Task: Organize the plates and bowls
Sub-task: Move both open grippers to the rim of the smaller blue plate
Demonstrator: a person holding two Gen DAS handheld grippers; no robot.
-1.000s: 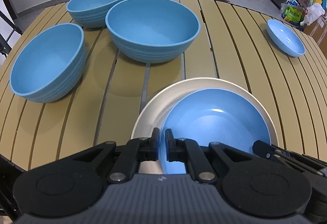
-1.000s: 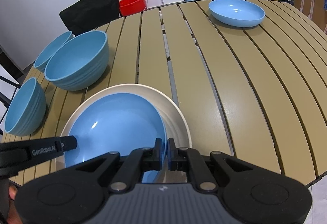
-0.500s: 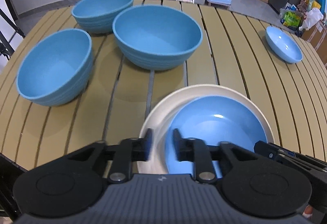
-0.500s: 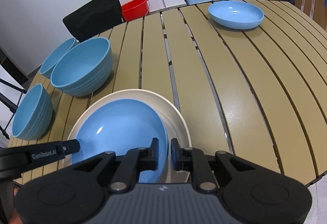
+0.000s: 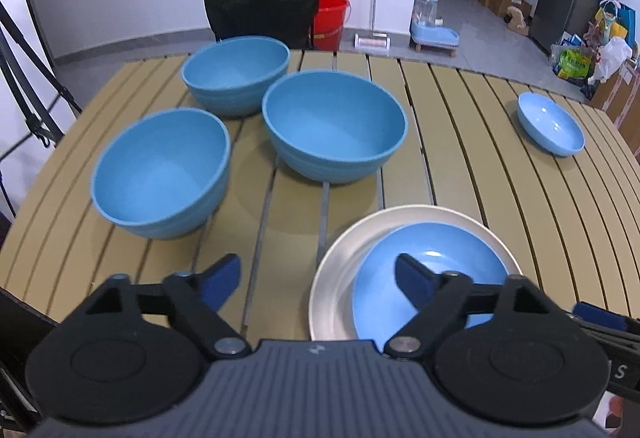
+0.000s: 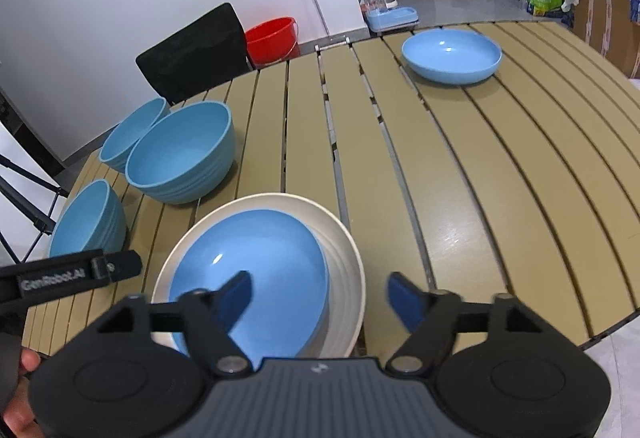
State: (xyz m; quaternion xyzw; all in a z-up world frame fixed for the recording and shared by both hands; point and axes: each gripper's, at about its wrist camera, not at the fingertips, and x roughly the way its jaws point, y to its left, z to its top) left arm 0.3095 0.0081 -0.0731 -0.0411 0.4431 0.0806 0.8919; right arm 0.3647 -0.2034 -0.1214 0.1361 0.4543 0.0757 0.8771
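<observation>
Resting inside the wide cream round plate (image 5: 340, 258) at the slatted tan table's (image 6: 500, 178) near edge, the glossy shallow sky-blue plate (image 6: 256, 258) sits off-centre, toward the cream rim's right. Both the left gripper (image 5: 318, 274) and right gripper (image 6: 318, 294) have just been opening; their jaws now stand wide, holding nothing, straddling the blue plate's opposite edges without touching.
</observation>
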